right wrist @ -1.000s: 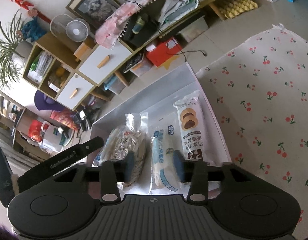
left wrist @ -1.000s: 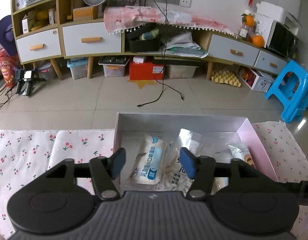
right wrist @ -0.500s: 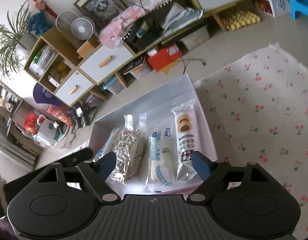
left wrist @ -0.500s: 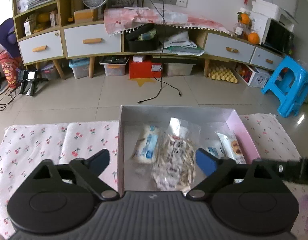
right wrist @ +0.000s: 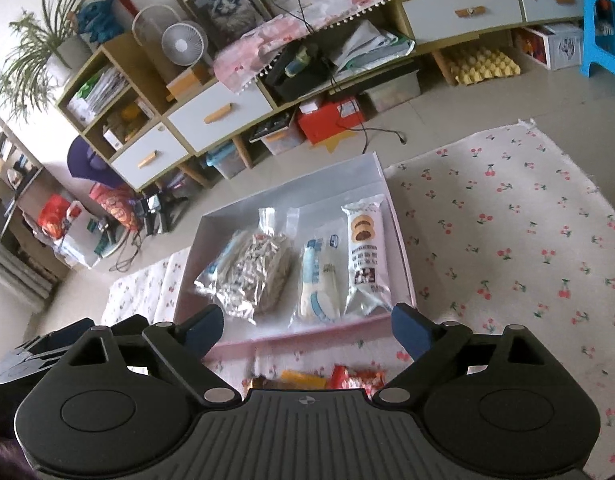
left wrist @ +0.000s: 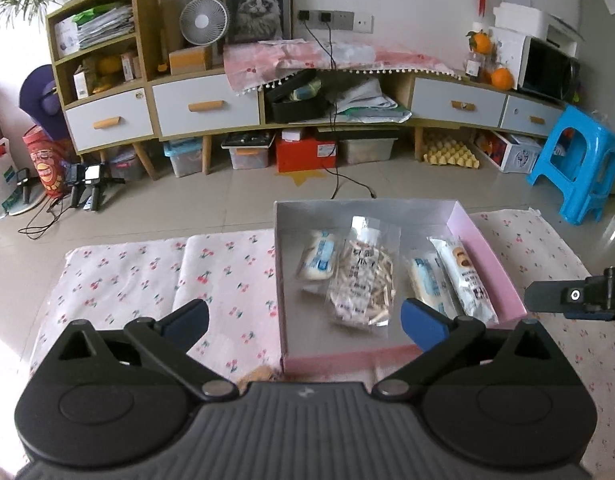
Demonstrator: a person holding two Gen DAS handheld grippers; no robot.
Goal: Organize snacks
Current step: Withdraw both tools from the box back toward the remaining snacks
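A pink box (left wrist: 489, 264) (right wrist: 403, 240) on the cherry-print cloth holds several snacks: a clear bag of small sticks (left wrist: 365, 280) (right wrist: 255, 272), two white-and-blue packets (left wrist: 319, 258) (right wrist: 319, 276) and a white cake packet (left wrist: 463, 276) (right wrist: 365, 256). My left gripper (left wrist: 305, 322) is open and empty above the box's near edge. My right gripper (right wrist: 307, 330) is open and empty just short of the box. More snack wrappers (right wrist: 347, 378) lie on the cloth under it, half hidden.
The cherry-print cloth (left wrist: 187, 276) (right wrist: 507, 240) spreads left and right of the box. The right gripper's side shows at the left wrist view's right edge (left wrist: 575, 294). Beyond the table are tiled floor, a low cabinet (left wrist: 207, 108) and a blue stool (left wrist: 575, 164).
Both grippers opened wide and pulled back and up from the box. The snacks they were over now lie free in the box.
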